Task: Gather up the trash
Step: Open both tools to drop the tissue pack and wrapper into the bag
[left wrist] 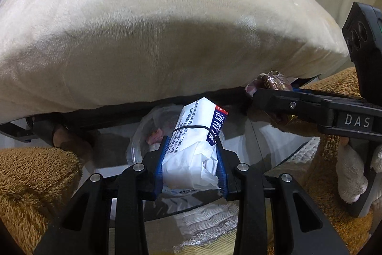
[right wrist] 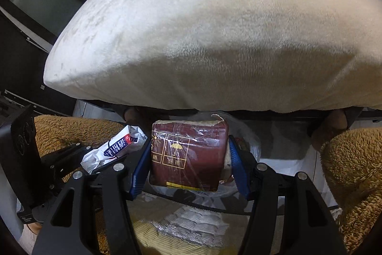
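Left wrist view: our left tongs (left wrist: 191,166) are clamped on a white crumpled paper packet with blue print (left wrist: 194,140), held over a clear plastic bag (left wrist: 143,133) below the front edge of the cream plush cushion (left wrist: 152,35). Right tongs (left wrist: 262,97) come in from the right edge, a maroon packet just showing behind them.

Right wrist view: our right tongs (right wrist: 189,160) squeeze a maroon plastic-wrapped rectangular pack (right wrist: 188,154) under the same cushion (right wrist: 214,28). The white packet (right wrist: 114,147) sits just left of it in the left tongs. Brown fleece (right wrist: 351,173) on both sides.
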A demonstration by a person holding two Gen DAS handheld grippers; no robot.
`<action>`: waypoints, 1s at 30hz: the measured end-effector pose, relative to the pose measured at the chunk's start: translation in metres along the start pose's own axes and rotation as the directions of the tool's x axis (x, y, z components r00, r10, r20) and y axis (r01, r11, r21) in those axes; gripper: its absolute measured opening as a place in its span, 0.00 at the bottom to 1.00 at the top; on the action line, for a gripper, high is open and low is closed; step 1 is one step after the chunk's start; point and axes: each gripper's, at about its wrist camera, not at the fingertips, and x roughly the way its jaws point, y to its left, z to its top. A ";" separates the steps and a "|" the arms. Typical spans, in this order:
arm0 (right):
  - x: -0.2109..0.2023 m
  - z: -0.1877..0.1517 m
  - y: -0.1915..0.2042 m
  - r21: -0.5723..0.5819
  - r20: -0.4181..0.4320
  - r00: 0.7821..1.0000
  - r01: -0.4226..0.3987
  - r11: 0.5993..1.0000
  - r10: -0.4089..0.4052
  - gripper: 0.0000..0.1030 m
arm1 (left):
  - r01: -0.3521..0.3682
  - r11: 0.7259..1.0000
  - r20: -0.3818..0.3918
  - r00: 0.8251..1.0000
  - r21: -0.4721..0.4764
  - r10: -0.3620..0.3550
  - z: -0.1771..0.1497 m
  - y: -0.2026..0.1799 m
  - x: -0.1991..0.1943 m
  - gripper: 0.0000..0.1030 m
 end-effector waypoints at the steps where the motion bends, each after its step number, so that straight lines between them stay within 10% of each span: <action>1: 0.006 0.001 0.000 0.004 -0.019 1.000 0.008 1.000 -0.008 0.58 | -0.004 1.000 -0.016 1.000 0.001 0.004 0.002 0.001 0.003 0.33; 16: 0.039 0.006 -0.001 0.056 -0.104 0.994 0.022 0.998 -0.016 0.58 | -0.044 0.996 -0.152 0.988 -0.076 0.032 0.002 0.016 0.036 0.34; 19: 0.037 0.007 -0.007 0.085 -0.099 0.995 0.019 0.996 -0.010 0.74 | -0.030 0.993 -0.184 0.983 -0.114 0.009 0.001 0.020 0.039 0.69; 30: 0.020 0.010 -0.019 0.132 -0.054 0.998 -0.023 0.991 0.030 0.75 | -0.038 0.985 -0.110 0.994 -0.168 0.020 0.003 0.029 0.024 0.72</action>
